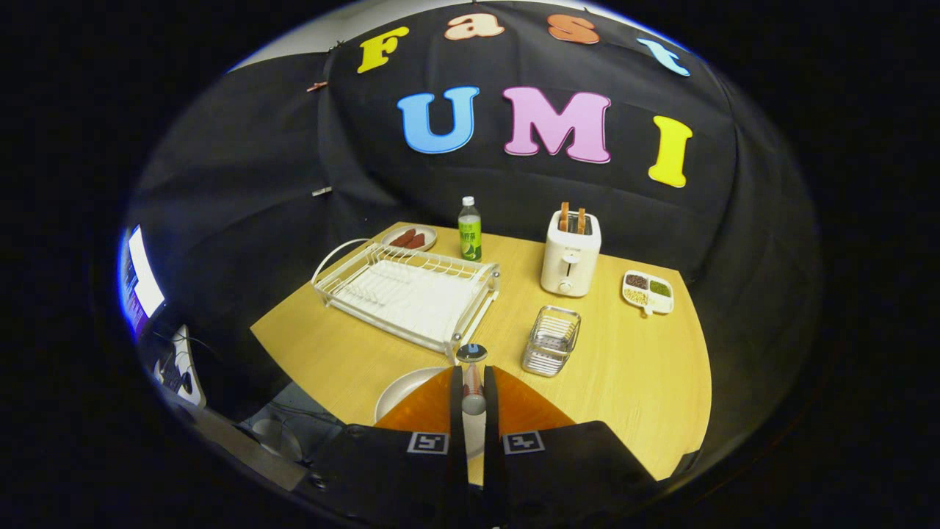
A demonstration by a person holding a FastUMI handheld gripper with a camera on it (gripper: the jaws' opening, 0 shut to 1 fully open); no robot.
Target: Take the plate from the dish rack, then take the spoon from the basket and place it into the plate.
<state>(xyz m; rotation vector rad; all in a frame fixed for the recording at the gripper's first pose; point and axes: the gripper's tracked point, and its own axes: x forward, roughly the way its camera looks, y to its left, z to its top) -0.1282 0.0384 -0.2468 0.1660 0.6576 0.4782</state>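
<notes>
The tool is being held closed on the spoon: both fingers are pressing on its handle, and the long axis of the spoon is running straight forward between them, with the round end standing just beyond the tips. The plate is lying on the desk at its near edge, just under the fingers and a little to the left of them, so the spoon is being carried almost over its right part. It is judged that the coming move is turning on this one relation: the spoon has to be lowered, perhaps shifted slightly left, until it is over the plate, and then released.

Going from the left, the dish rack is standing at the left side of the desk, and no dish is being held in it. Behind it, at the far corner, a small plate with dark red pieces is seen, and beside it a green bottle. Ahead of the tips, a little to the right, the wire basket is standing; whether something remains in it cannot be told. Farther back a toaster is carrying two slices, and near the right edge a divided dish is holding grains or beans in its compartments.
</notes>
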